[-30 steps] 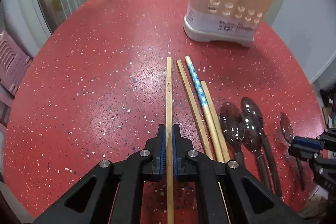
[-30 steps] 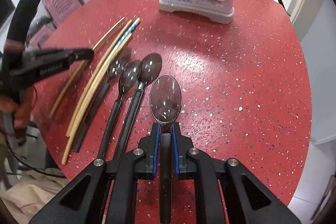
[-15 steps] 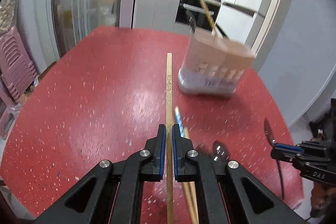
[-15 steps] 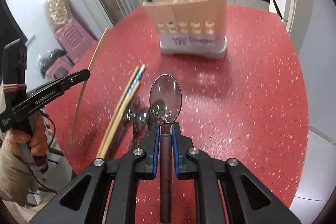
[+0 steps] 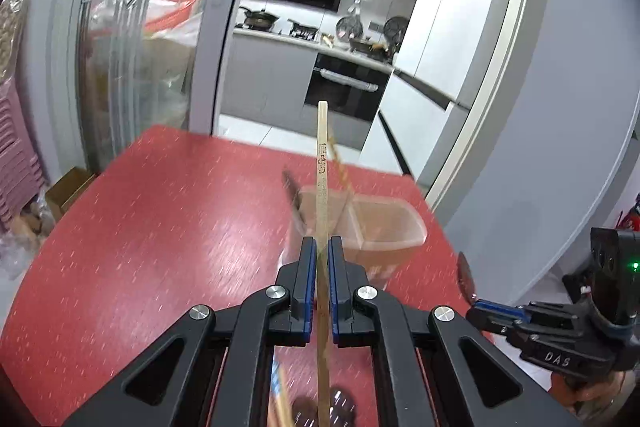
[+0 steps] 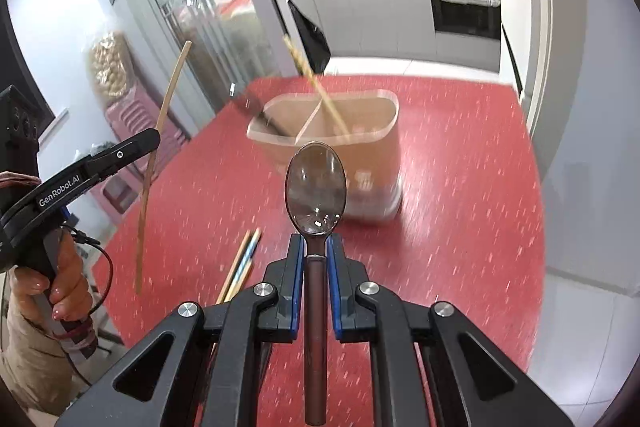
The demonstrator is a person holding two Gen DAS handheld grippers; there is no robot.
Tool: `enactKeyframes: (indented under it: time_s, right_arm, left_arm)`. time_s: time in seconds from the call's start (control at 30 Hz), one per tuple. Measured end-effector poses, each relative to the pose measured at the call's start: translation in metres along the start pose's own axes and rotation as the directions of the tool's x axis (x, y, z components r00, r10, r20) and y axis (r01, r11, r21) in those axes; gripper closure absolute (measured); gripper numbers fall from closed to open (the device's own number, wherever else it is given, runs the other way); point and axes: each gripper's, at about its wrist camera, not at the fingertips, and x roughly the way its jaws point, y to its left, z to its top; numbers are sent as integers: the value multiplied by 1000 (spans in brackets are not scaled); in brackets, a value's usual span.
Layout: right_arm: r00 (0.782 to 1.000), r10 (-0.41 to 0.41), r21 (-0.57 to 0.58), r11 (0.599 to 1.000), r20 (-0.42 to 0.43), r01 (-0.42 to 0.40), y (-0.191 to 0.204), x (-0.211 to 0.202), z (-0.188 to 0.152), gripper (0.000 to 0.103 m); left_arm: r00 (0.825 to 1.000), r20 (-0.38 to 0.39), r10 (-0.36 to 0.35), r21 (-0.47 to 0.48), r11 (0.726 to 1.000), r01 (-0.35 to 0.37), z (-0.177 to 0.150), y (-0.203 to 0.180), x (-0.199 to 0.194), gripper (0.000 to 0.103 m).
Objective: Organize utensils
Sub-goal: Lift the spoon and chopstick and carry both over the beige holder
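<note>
My left gripper [image 5: 322, 247] is shut on a pale wooden chopstick [image 5: 321, 163] that sticks up and forward, held in the air above the red table [image 5: 160, 227]. My right gripper [image 6: 316, 241] is shut on the dark handle of a spoon [image 6: 315, 183], bowl forward, also lifted. Ahead stands the beige two-compartment utensil holder [image 6: 372, 151], with one chopstick [image 6: 316, 87] and a dark utensil in it. From the right wrist view the left gripper [image 6: 154, 139] shows at the left with its chopstick [image 6: 160, 155]. The right gripper [image 5: 472, 305] shows at the lower right of the left wrist view.
Several chopsticks [image 6: 240, 263] lie on the table near the front edge, with dark spoons [image 5: 324, 411] beside them. A hand [image 6: 60, 287] holds the left gripper's handle. Beyond the table are glass doors [image 5: 136, 47], a kitchen counter and an oven [image 5: 344, 87].
Both grippers have risen off the table with their utensils, the chopstick and the spoon, and now look more level toward the holder, which appears lower in both views.
</note>
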Motion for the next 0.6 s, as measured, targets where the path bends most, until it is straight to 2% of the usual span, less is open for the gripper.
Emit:
enactKeyframes:
  time_s: [0.3, 0.4, 0.6]
  right_arm:
    - [992, -15, 6, 1000, 124, 14, -11, 11, 70, 90]
    - [988, -5, 9, 1000, 153, 3, -14, 17, 87, 90]
    - [974, 8, 7, 1000, 225, -10, -15, 29, 117, 91]
  left_arm:
    - [997, 79, -15, 1, 1000, 15, 57, -23, 39, 71]
    - [994, 114, -1, 13, 1000, -1, 72, -29, 51, 71]
    - [988, 155, 27, -14, 1000, -25, 86, -27, 72, 71]
